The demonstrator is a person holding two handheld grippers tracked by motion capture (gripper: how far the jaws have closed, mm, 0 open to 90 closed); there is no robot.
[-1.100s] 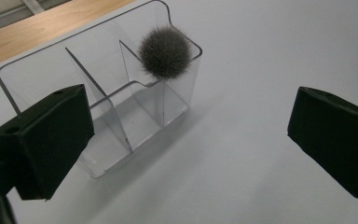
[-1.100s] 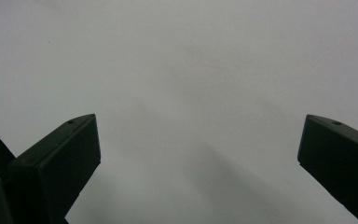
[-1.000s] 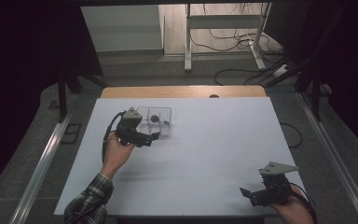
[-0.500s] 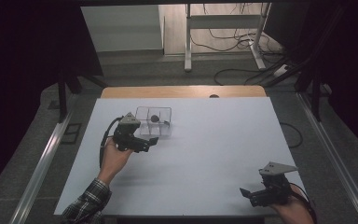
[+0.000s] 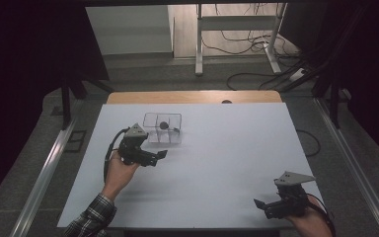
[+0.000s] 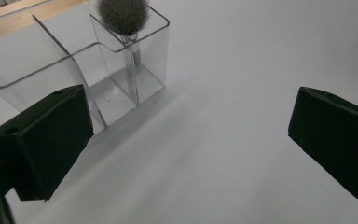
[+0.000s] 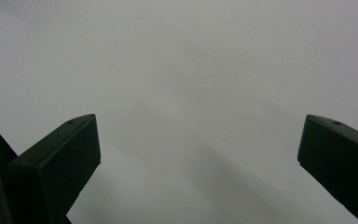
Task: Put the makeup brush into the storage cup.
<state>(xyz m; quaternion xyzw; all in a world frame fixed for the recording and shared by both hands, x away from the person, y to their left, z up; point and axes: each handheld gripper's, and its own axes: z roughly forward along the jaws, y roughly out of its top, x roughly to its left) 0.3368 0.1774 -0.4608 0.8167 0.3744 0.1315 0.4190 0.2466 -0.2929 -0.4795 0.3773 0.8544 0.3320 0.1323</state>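
Left gripper (image 5: 161, 155): held low, jaws wide apart. Right gripper (image 5: 257, 203): near table's front edge, jaws wide apart.

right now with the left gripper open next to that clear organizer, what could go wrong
1. The left gripper hangs open close beside the clear organizer; a sideways sweep could likely shove or tip this light box.
2. The brush stands upright in a narrow compartment, so a knock might topple it out.
3. The right gripper sits near the table front edge, where its cable could snag.
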